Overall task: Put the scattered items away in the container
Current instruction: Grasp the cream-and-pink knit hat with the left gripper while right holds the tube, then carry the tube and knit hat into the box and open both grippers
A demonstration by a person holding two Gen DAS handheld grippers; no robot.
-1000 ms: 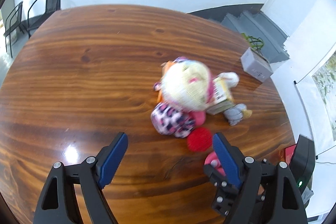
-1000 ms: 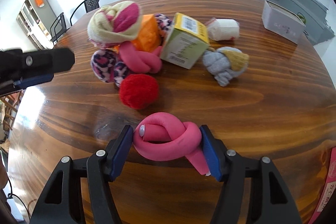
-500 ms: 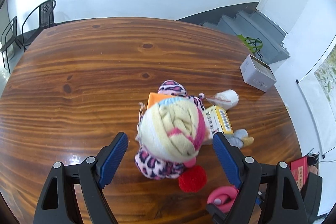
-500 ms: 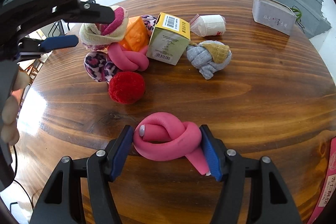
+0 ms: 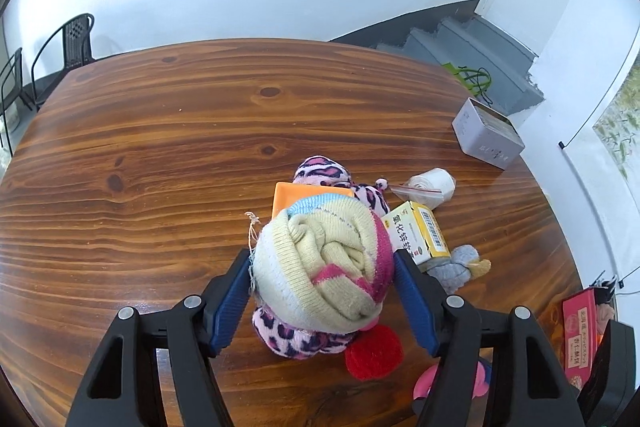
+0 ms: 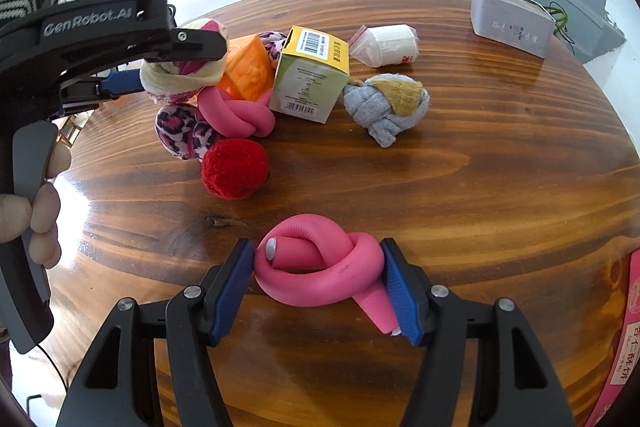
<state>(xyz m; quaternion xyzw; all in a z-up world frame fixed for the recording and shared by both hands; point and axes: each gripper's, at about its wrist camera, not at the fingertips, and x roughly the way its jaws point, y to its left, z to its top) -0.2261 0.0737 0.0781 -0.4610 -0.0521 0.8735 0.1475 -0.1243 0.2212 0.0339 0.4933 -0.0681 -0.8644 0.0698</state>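
My left gripper (image 5: 322, 297) is shut on a cream and pink knitted sock ball (image 5: 320, 263), held above the pile; it also shows in the right wrist view (image 6: 180, 67). My right gripper (image 6: 318, 285) is shut on a knotted pink foam tube (image 6: 318, 273) just above the table. On the table lie a red pompom (image 6: 234, 169), a leopard sock ball (image 6: 182, 137), a second pink knot (image 6: 236, 115), an orange cube (image 6: 246, 65), a yellow-green box (image 6: 310, 75), a grey sock ball (image 6: 386, 107) and a white roll in a bag (image 6: 386, 45).
A grey tin box (image 6: 510, 21) stands at the table's far right edge. A pink box (image 6: 628, 347) lies at the near right edge. The round wooden table (image 5: 160, 147) has black chairs (image 5: 68, 43) beyond its far left.
My left gripper came down over the pile and closed on the knitted sock ball. My right gripper kept hold of the pink knot and barely moved.
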